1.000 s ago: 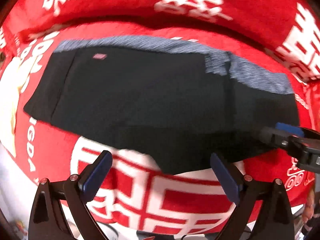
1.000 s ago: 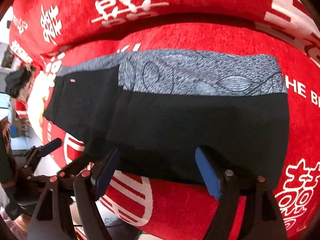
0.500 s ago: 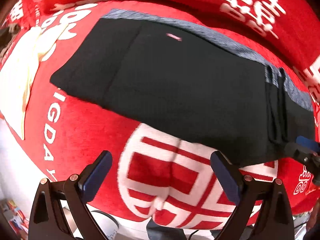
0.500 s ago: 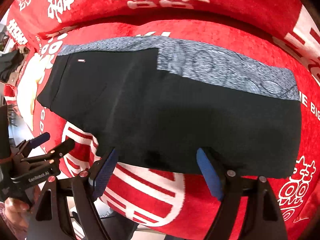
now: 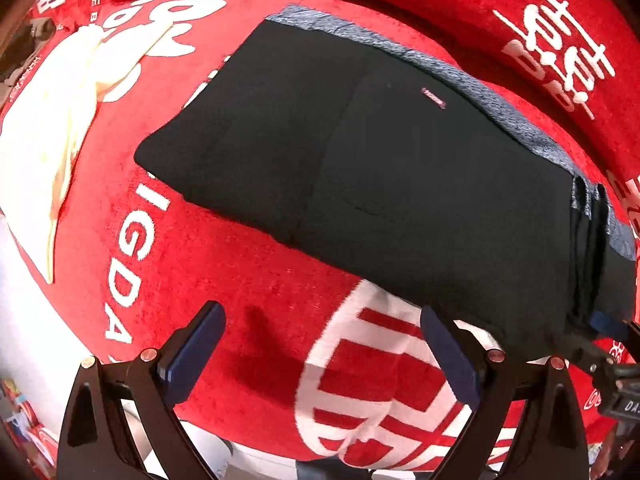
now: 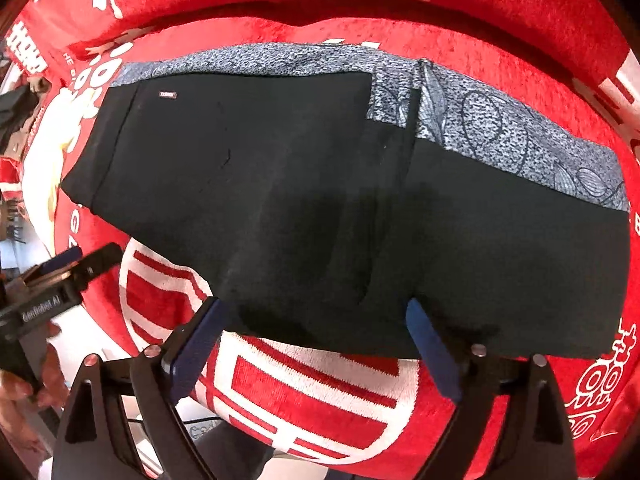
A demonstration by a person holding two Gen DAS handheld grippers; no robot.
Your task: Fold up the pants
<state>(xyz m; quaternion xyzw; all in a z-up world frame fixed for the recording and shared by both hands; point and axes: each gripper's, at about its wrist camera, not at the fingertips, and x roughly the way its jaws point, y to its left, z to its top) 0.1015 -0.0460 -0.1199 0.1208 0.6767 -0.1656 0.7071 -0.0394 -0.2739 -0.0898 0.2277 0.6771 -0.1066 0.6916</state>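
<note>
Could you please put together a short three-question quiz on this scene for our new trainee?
1. True or false: the left gripper is shut on the black pants.
2. Multiple choice: what runs along the far edge of the pants? A) a grey patterned band B) a row of yellow buttons C) a white zipper.
3. Short answer: what do the pants lie on?

Key
1. False. Its jaws stand wide apart over the red blanket, holding nothing.
2. A.
3. On a red blanket with white characters and lettering. The right gripper is open too, at the near edge of the pants.
</note>
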